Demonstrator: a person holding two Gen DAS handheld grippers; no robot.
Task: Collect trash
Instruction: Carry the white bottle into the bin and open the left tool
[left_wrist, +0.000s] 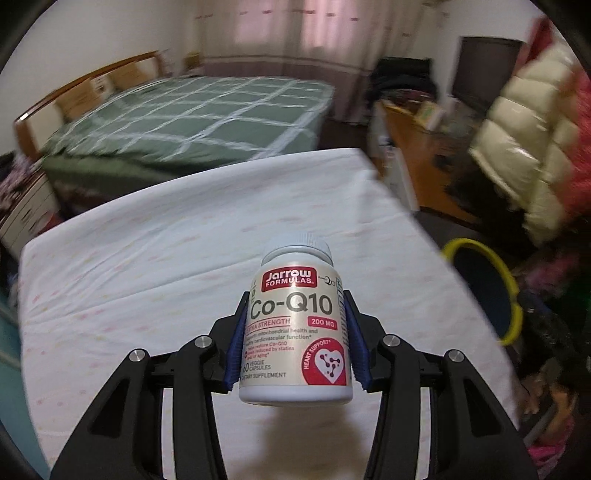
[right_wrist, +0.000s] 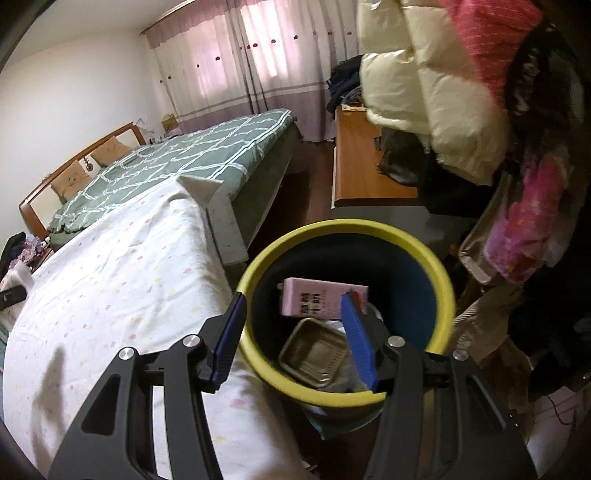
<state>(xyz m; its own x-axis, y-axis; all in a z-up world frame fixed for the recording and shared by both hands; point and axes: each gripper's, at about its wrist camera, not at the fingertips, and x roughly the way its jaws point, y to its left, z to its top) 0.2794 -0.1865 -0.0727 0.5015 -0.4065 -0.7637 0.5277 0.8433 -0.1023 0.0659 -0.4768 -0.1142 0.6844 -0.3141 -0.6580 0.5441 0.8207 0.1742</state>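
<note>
The left gripper (left_wrist: 295, 341) tilts steeply downward, its blue pads (left_wrist: 236, 345) clamped on the sides of a white supplement bottle (left_wrist: 296, 321), held upright and lifted clear above the white-sheeted mattress (left_wrist: 147, 258), toward its near edge. The yellow-rimmed bin (left_wrist: 509, 295) stands off the mattress's right edge. The right gripper (right_wrist: 293, 338) slants down over that bin, jaws apart and gripping nothing; inside lie a pink carton (right_wrist: 314, 297) and a plastic tray (right_wrist: 314, 352)
</note>
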